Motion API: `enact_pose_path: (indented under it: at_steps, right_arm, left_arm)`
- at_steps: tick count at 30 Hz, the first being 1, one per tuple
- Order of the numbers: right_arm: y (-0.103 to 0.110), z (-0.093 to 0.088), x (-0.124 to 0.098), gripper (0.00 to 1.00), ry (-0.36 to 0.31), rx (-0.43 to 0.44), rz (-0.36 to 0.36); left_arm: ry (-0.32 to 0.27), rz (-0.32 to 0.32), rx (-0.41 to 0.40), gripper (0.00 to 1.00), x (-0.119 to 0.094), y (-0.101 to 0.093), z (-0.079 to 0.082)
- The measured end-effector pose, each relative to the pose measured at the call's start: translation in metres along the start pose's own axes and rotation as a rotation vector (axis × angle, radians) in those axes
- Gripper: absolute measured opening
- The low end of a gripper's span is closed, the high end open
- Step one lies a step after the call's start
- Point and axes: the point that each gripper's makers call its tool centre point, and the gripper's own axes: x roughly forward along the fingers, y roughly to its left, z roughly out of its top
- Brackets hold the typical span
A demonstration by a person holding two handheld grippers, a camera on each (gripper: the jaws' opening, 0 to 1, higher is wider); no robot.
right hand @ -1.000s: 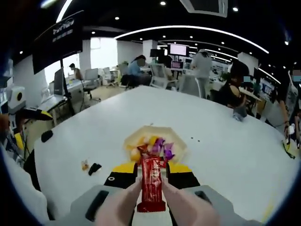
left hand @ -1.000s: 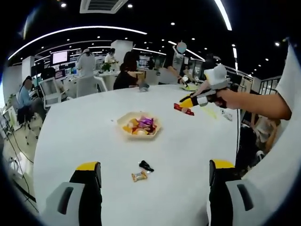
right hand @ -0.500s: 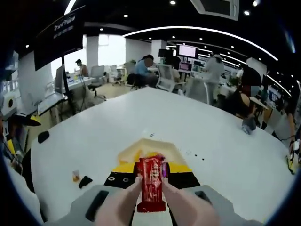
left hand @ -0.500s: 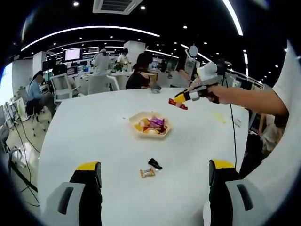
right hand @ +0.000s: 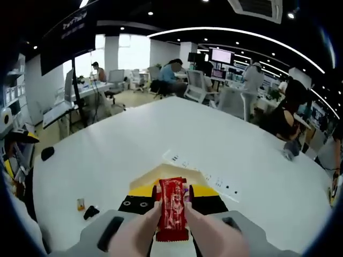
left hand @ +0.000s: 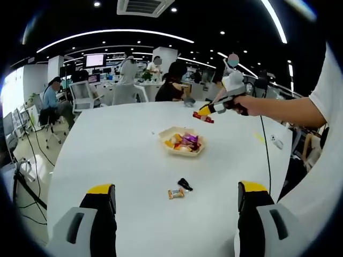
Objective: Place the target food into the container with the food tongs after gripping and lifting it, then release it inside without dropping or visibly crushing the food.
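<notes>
A red packet [right hand: 172, 210] is clamped in the right claw [right hand: 172, 199] above the tray [left hand: 184, 142] of mixed sweets on the table [left hand: 123, 160], while the left claw [left hand: 174, 195] is spread wide.

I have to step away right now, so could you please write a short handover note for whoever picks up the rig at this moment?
Right gripper: shut on the red snack packet, held in the air above the tray of sweets, as the left gripper view shows.
Left gripper: open, holding nothing, over the white table.
On the table near the tray: a small wrapped candy and a small black item.
Done: packet gripped and lifted.
Left: lower it into the tray and open the jaws gently; the packet looks uncrushed so far.
</notes>
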Motion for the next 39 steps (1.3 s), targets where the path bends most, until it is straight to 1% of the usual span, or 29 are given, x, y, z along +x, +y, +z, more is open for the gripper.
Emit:
enact_pose_path:
  at_steps: [9, 13, 15, 16, 17, 18, 20, 22, 26, 29, 33, 35, 39]
  right_arm:
    - [-0.009, 0.013, 0.022, 0.23, 0.002, -0.009, 0.002]
    - [-0.011, 0.014, 0.028, 0.23, 0.003, -0.005, 0.004]
    - [-0.011, 0.013, 0.030, 0.25, 0.001, 0.000, 0.001]
    - [-0.012, 0.013, 0.030, 0.27, -0.002, 0.000, -0.003]
    - [-0.020, 0.019, 0.031, 0.28, -0.044, -0.034, -0.043]
    - [-0.022, 0.016, 0.030, 0.28, -0.032, -0.027, -0.050]
    - [-0.023, 0.016, 0.029, 0.29, -0.037, -0.012, -0.048]
    - [-0.025, 0.016, 0.028, 0.29, -0.041, -0.027, -0.058]
    - [-0.022, 0.015, 0.024, 0.29, -0.041, -0.022, -0.054]
    - [-0.019, 0.013, 0.021, 0.30, -0.037, -0.038, -0.046]
    - [-0.012, 0.010, 0.017, 0.30, -0.034, -0.021, -0.027]
    - [-0.007, 0.008, 0.014, 0.30, -0.037, -0.036, -0.026]
    - [-0.001, 0.005, 0.006, 0.30, -0.042, -0.032, -0.023]
  left_arm:
    - [0.007, 0.037, -0.025, 0.95, -0.006, 0.007, -0.006]
    - [0.012, 0.054, -0.035, 0.94, -0.010, 0.012, -0.010]
    - [0.016, 0.063, -0.039, 0.95, -0.011, 0.014, -0.011]
    - [0.015, 0.068, -0.041, 0.95, -0.011, 0.015, -0.011]
    - [0.015, 0.070, -0.041, 0.95, -0.011, 0.015, -0.011]
    - [0.013, 0.073, -0.037, 0.96, -0.012, 0.016, -0.011]
    - [0.011, 0.073, -0.037, 0.96, -0.012, 0.016, -0.010]
    - [0.010, 0.074, -0.037, 0.96, -0.011, 0.016, -0.009]
    - [0.011, 0.068, -0.033, 0.95, -0.010, 0.015, -0.009]
    - [0.008, 0.058, -0.031, 0.95, -0.009, 0.012, -0.008]
    - [0.006, 0.053, -0.028, 0.95, -0.010, 0.009, -0.008]
    - [0.005, 0.052, -0.030, 0.95, -0.011, 0.008, -0.009]
    - [0.000, 0.050, -0.030, 0.95, -0.015, 0.005, -0.010]
